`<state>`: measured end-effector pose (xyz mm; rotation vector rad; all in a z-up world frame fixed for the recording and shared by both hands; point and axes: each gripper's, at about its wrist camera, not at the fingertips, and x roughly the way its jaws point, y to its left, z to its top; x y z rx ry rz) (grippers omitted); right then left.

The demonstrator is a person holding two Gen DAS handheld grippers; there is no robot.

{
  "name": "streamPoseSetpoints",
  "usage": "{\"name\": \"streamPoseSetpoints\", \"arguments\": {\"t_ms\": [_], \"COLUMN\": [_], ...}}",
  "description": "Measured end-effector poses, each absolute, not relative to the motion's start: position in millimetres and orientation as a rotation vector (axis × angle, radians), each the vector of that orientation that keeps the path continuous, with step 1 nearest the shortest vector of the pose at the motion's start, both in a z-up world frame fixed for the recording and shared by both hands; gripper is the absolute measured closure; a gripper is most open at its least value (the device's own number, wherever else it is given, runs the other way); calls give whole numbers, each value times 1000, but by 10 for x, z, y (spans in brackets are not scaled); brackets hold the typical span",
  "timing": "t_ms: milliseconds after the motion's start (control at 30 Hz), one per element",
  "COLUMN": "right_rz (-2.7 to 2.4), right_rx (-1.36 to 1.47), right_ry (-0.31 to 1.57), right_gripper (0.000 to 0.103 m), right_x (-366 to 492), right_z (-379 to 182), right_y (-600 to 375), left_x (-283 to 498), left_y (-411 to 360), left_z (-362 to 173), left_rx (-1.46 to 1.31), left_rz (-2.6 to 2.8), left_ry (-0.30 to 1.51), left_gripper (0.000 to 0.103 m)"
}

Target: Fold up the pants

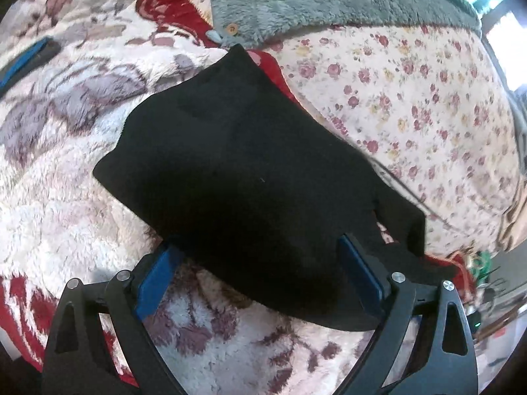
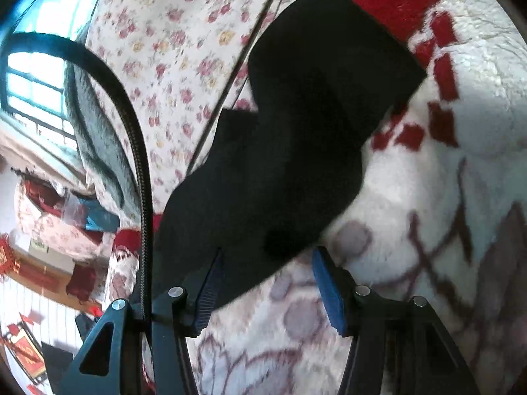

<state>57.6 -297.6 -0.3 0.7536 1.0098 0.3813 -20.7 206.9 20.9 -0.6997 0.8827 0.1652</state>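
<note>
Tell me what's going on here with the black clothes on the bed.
A person with a gripper in each hand is folding black pants on a fluffy flowered blanket. The pants lie already folded into a compact bundle. The left gripper and the right gripper both stand open at the bundle's near edge, gripping nothing. A grey fleece garment lies beyond.

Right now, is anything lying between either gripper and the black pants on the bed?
Nothing visible does. The black pants lie folded on the plush floral blanket, their near edge already between the open fingers of the left gripper and the right gripper. The grey fleece garment lies beyond them.
</note>
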Motion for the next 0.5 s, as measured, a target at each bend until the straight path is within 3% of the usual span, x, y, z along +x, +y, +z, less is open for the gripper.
{"name": "streamPoseSetpoints", "arguments": {"t_ms": [200,233,267,300,333,367,400,500], "right_rz": [410,415,422,417,414,427,428,425], "right_rx": [788,779,769,766,762,772,769,717], "right_ry": [982,969,955,948,940,935,929,899], "right_gripper": [52,56,65,71,76,90,96,98], "right_x": [794,798,794,773,752,726,699,589], "right_z": [-96,-90,-98,-108,-106,-96,-77,26], "right_y": [-2957,-2948,-2930,-2927,-2927,-2930,-2930,-2891], "left_x": [-60,-53,-58,-54,-42,-35,-46,-89], "left_y": [1989,1997,2014,2032,2059,2106,2136,2106], "left_z": [190,194,202,196,168,128,120,209], "left_rx": [-598,-593,-579,-570,-577,-613,-628,-574], "left_rz": [150,142,137,131,126,112,99,70], "left_ry": [897,896,892,899,922,932,927,906], "left_gripper": [9,17,35,70,84,85,89,93]}}
